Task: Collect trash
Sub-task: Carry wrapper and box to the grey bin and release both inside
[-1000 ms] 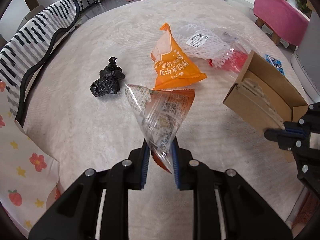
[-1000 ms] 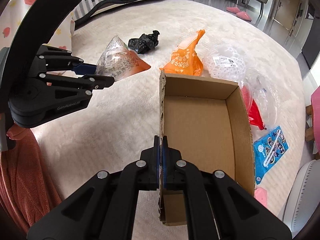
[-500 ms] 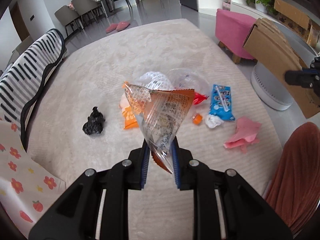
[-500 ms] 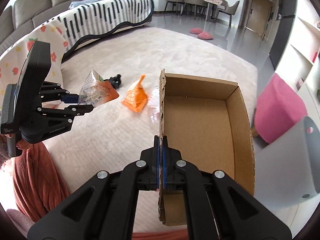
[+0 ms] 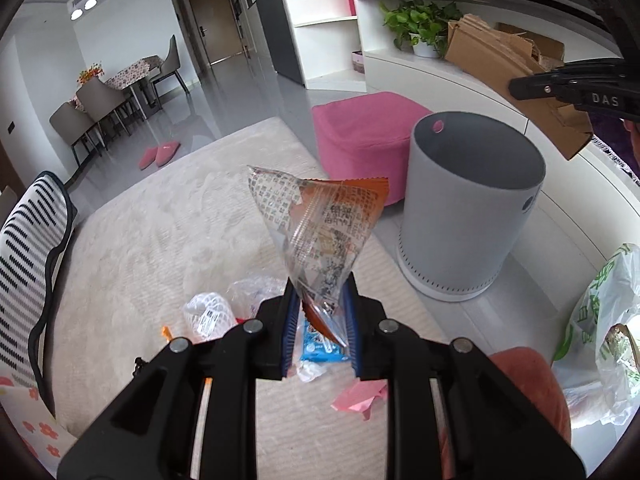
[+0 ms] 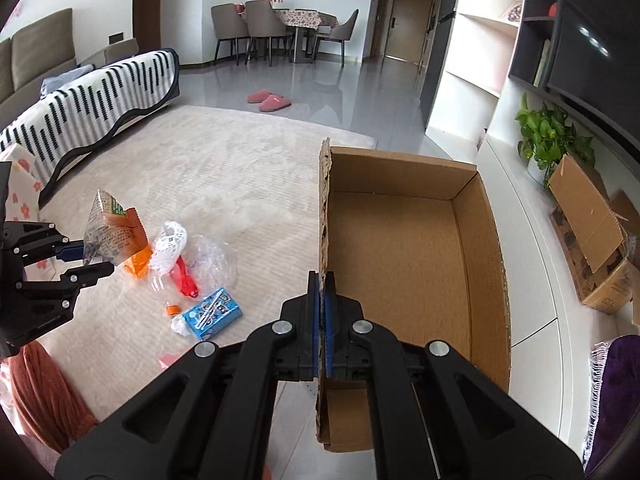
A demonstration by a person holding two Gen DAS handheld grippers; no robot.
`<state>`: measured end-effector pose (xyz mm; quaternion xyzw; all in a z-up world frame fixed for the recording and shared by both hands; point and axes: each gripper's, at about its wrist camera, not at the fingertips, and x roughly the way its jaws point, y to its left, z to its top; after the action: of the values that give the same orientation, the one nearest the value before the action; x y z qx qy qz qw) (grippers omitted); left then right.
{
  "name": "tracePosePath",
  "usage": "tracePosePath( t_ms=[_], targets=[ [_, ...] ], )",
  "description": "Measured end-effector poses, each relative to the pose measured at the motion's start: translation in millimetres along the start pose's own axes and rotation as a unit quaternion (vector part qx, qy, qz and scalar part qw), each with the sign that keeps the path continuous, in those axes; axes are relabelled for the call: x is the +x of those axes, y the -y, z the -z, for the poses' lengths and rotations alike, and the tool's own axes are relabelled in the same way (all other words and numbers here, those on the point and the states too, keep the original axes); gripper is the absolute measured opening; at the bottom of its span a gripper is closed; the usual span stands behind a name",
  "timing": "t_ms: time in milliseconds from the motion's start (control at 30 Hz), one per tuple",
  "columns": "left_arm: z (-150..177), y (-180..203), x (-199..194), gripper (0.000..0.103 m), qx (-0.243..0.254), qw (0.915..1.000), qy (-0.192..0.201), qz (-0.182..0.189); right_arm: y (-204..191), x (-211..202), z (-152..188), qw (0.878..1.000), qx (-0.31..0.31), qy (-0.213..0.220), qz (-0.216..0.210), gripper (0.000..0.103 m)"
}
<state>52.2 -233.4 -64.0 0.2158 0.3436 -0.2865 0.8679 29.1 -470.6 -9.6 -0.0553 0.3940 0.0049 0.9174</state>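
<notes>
Now the left gripper (image 5: 319, 312) pinches a clear snack wrapper (image 5: 320, 232) mid-frame while the right gripper (image 6: 323, 312) clamps the cardboard box (image 6: 404, 280) wall, so next comes dropping both into the grey bin (image 5: 468, 208) at right.

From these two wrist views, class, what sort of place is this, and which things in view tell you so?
Most likely a home's open living and dining room: a sofa beside a cream rug, a dining table with chairs behind, and pink slippers on the tiled floor.
</notes>
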Motion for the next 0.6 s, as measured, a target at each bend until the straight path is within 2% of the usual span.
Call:
tracePosePath(
  t_ms=[133, 267, 300, 600],
  targets=[
    [-25.4, 26.1, 7.6, 0.022, 0.018, 0.9997, 0.007, 0.014, 26.9, 20.4, 1.1, 1.0, 0.024, -0.017, 0.001, 0.002],
    [-41.6, 47.2, 19.1, 0.022, 0.03, 0.9991, 0.004, 0.03, 43.1, 37.1, 12.1, 0.998, 0.038, -0.041, 0.009, 0.014],
    [-46.0, 50.4, 22.3, 0.022, 0.033, 0.9989, 0.003, 0.033, 47.2, 39.2, 16.0, 0.998, 0.042, -0.042, 0.007, 0.014],
    [-85.3, 93.7, 51.8, 0.022, 0.053, 0.9962, -0.007, 0.069, 82.4, 15.7, 32.9, 0.997, 0.062, -0.028, 0.019, 0.014]
  ],
)
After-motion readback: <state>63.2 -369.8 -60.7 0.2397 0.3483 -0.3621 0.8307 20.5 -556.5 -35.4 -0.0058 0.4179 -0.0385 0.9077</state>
